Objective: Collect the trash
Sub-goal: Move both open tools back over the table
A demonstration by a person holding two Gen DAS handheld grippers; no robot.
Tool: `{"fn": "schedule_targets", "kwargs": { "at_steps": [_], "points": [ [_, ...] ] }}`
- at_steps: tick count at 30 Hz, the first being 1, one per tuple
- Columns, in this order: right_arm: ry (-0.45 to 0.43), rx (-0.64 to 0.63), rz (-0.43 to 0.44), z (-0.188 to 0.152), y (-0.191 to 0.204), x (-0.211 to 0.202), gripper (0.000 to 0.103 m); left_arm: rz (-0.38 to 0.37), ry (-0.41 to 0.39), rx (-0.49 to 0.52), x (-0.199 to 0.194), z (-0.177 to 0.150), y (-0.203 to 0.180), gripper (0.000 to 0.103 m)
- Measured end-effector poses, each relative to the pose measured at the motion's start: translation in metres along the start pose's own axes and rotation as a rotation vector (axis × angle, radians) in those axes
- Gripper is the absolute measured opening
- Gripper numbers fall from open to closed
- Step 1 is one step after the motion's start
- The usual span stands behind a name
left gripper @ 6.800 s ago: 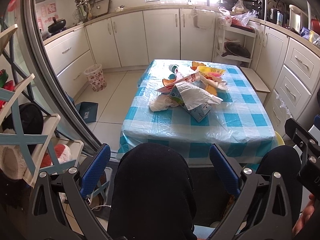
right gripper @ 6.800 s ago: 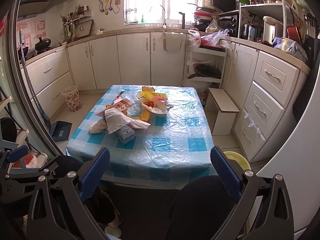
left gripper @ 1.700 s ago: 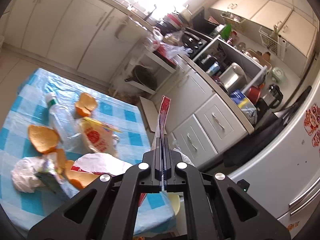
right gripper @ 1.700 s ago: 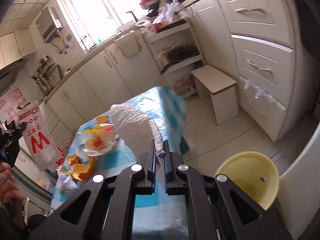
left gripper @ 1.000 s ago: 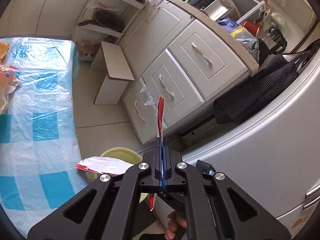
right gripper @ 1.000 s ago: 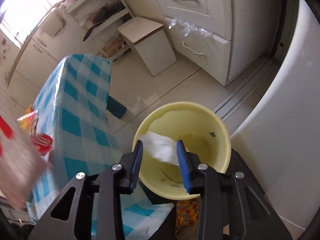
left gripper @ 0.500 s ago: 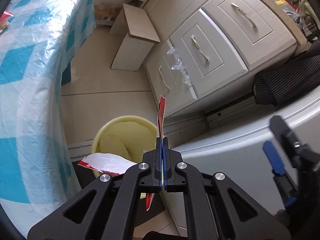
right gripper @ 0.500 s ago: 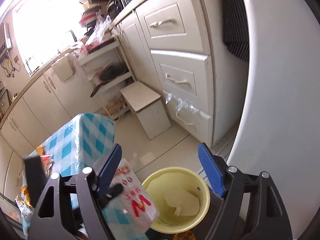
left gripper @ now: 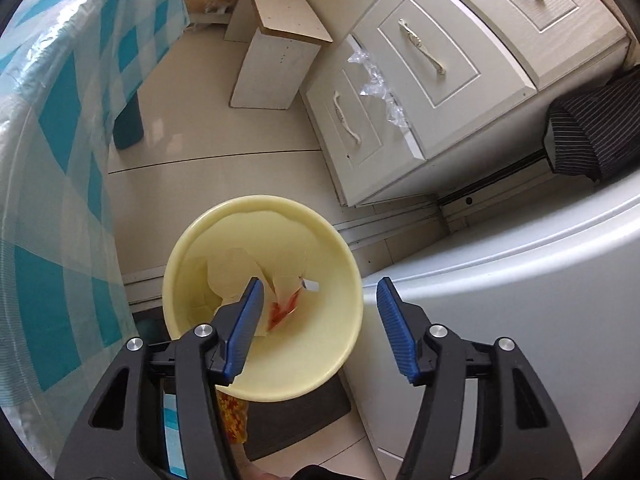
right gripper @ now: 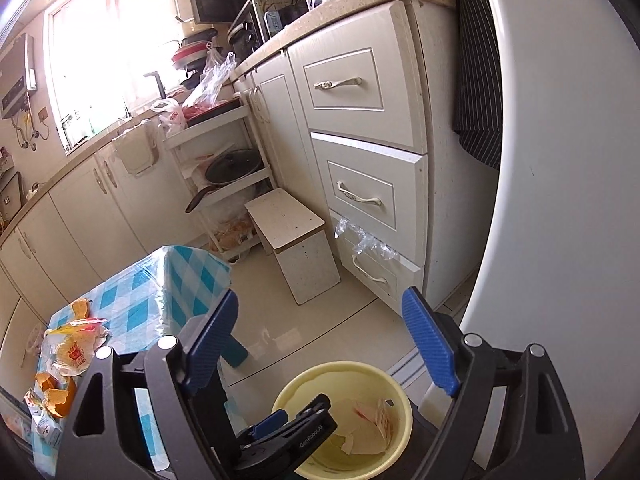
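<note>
A yellow bin (left gripper: 262,199) stands on the floor between the table and the fridge. A red-and-white wrapper (left gripper: 286,304) lies inside it on top of crumpled white plastic (left gripper: 232,272). My left gripper (left gripper: 320,328) hangs just above the bin's mouth; its jaws are opening with nothing between them. In the right wrist view the same bin (right gripper: 340,366) and wrapper (right gripper: 380,416) show low down, with the left gripper (right gripper: 296,414) over them. My right gripper (right gripper: 320,344) is higher, its jaws opening wide and empty. More wrappers (right gripper: 72,354) and orange peels (right gripper: 56,398) lie on the table.
The table with the blue checked cloth (left gripper: 60,120) is left of the bin and a white fridge (left gripper: 520,280) is right of it. A small white stool (left gripper: 280,60) and cream drawers (left gripper: 420,80) stand beyond, with bare tiled floor (left gripper: 220,180) between.
My left gripper sank toward the bin and let go of the red-and-white wrapper, which dropped inside. My right gripper released the white plastic into the bin, then rose and tilted up.
</note>
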State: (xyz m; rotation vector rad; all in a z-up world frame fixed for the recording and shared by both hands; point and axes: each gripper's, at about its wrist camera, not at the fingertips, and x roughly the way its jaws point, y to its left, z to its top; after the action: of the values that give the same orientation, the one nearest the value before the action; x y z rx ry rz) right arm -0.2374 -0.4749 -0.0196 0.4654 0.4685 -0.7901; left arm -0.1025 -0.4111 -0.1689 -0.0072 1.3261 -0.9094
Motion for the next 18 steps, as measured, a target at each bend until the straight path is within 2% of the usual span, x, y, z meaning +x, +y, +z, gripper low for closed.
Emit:
{"fn": "schedule_targets", "kwargs": {
  "at_steps": [4,9,12,14,18],
  "points": [
    [-0.013,0.004,0.019,0.001,0.004,-0.002,0.081,-0.01,-0.023,0.029,-0.014,0.001,-0.004,0.059],
    [-0.093,0.035,0.058,0.005,0.007,-0.014,0.084,-0.001,-0.065,0.089,-0.056,-0.002,-0.003,0.061],
    [-0.13,0.06,0.075,0.007,0.011,-0.02,0.085,0.049,-0.125,0.139,-0.102,-0.007,0.006,0.064],
    [-0.122,0.058,0.091,0.007,0.019,-0.019,0.085,0.091,-0.173,0.153,-0.135,-0.01,0.019,0.068],
    [-0.089,0.007,0.152,0.003,0.048,-0.017,0.085,0.198,-0.285,0.109,-0.213,-0.016,0.07,0.071]
  ]
}}
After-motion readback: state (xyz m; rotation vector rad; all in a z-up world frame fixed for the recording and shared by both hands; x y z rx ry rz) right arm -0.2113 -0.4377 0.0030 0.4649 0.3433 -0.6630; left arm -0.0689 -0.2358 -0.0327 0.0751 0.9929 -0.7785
